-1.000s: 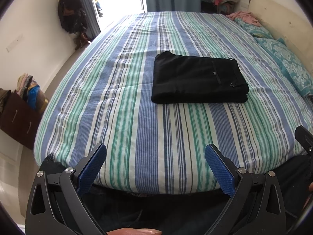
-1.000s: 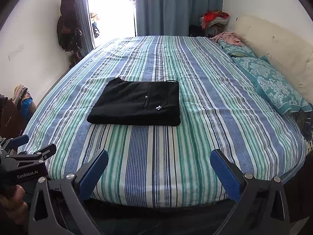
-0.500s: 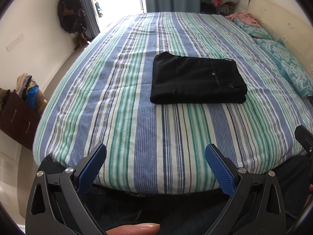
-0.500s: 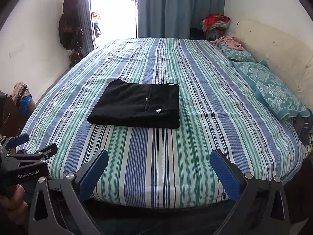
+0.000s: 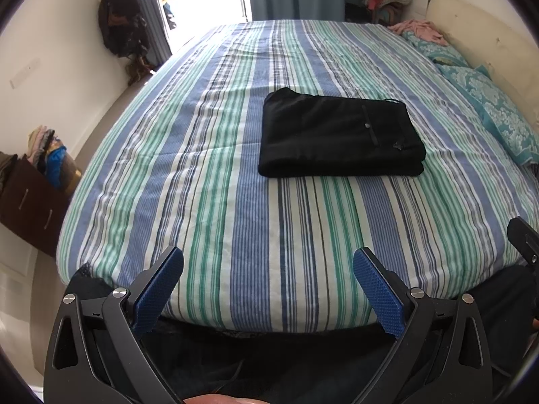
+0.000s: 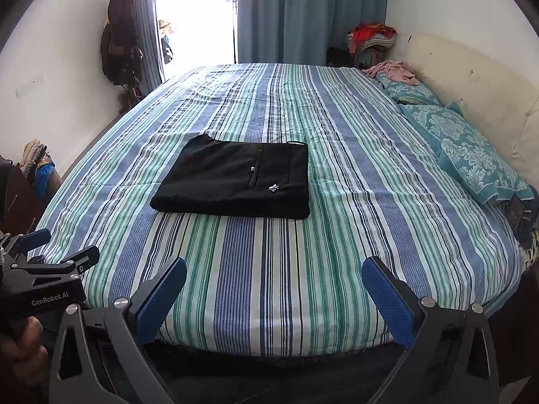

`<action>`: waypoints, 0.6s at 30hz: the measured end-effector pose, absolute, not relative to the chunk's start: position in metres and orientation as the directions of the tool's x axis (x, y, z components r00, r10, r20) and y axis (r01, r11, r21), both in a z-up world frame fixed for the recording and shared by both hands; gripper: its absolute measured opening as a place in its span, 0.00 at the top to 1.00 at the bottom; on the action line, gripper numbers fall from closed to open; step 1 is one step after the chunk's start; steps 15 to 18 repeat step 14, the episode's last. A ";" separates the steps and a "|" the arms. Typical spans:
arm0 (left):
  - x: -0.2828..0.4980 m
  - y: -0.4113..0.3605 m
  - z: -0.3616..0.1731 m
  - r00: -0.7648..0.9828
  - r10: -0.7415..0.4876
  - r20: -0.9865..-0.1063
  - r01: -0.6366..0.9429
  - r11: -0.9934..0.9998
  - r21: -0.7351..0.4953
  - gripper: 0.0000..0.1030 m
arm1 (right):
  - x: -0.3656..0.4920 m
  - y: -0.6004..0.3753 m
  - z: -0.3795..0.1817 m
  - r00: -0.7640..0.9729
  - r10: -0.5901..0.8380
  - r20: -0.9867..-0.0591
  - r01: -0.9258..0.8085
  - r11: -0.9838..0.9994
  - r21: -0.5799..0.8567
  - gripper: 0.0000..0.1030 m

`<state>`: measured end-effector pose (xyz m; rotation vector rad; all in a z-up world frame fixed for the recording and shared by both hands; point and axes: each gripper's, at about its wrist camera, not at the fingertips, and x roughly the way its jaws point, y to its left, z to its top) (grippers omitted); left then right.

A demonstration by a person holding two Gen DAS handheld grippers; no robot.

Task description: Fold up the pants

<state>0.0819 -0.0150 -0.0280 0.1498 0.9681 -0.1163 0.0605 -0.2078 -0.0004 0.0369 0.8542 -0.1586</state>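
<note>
Black pants [image 5: 340, 134] lie folded into a flat rectangle in the middle of the striped bed [image 5: 235, 219]; they also show in the right wrist view [image 6: 235, 181]. My left gripper [image 5: 267, 259] is open and empty, held at the bed's near edge, well short of the pants. My right gripper [image 6: 274, 266] is open and empty, also at the near edge. The left gripper's body shows at the lower left of the right wrist view [image 6: 43, 282].
Teal patterned pillows [image 6: 468, 155] and a cream headboard [image 6: 478, 77] are on the right. A dark dresser with clothes [image 5: 30, 188] stands on the left. Blue curtains [image 6: 303, 13] and a bright window are at the far end.
Both grippers have drawn back and tilted up slightly, so the pants sit a little lower in both views. The pants have not moved.
</note>
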 end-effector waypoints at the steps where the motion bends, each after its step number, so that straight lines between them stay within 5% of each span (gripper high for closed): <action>1: 0.082 -0.015 -0.028 0.562 -0.029 -0.827 0.164 0.983 0.077 0.02 | 0.061 -0.208 0.000 0.645 -0.125 -0.754 0.154 0.988 -0.032 0.00; 18: 0.081 -0.016 -0.030 0.569 -0.030 -0.822 0.167 0.983 0.080 0.02 | 0.061 -0.207 -0.008 0.635 -0.122 -0.763 0.154 0.988 -0.029 0.00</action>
